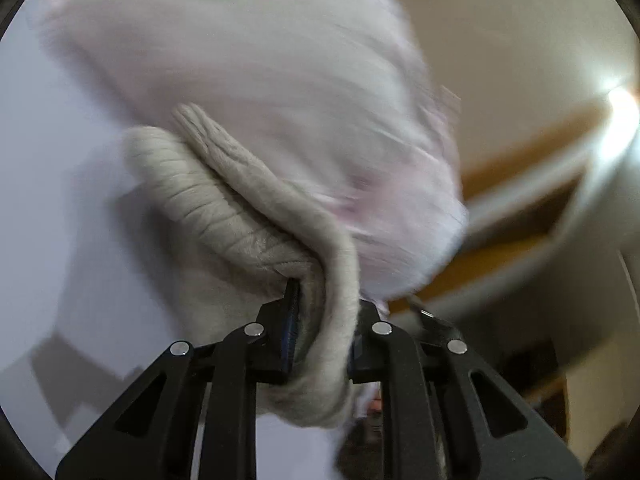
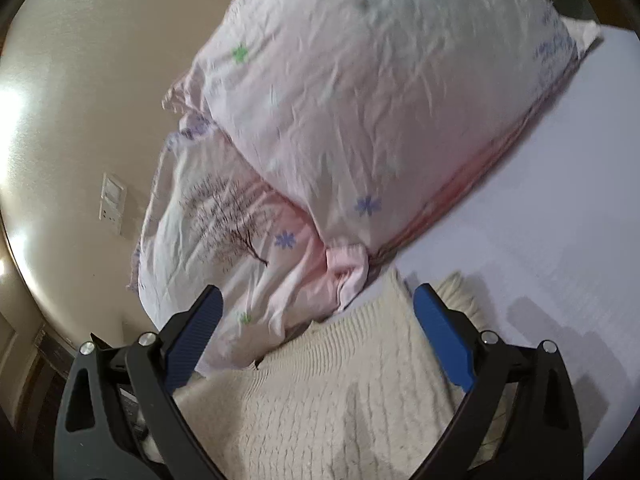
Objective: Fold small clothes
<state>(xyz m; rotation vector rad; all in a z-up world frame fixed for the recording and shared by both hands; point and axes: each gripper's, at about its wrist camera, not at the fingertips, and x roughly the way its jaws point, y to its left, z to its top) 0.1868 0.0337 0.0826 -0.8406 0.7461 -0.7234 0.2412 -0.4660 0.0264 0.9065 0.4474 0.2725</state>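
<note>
A cream knitted garment [image 1: 240, 224] is pinched in my left gripper [image 1: 324, 312], whose jaws are shut on a bunched ribbed fold and hold it lifted above the white bed sheet [image 1: 60, 200]. In the right wrist view the same cream knit [image 2: 340, 392] lies spread on the sheet [image 2: 560, 200] under my right gripper [image 2: 316, 300]. The right gripper is open and empty, with its blue pads [image 2: 440, 340] either side of the knit's top edge.
A pale pink flowered pillow [image 2: 380, 100] lies on a pink printed duvet [image 2: 224, 220] just beyond the knit; the pillow [image 1: 260, 80] is blurred in the left wrist view. A cream wall with a socket plate [image 2: 112, 204] is at left.
</note>
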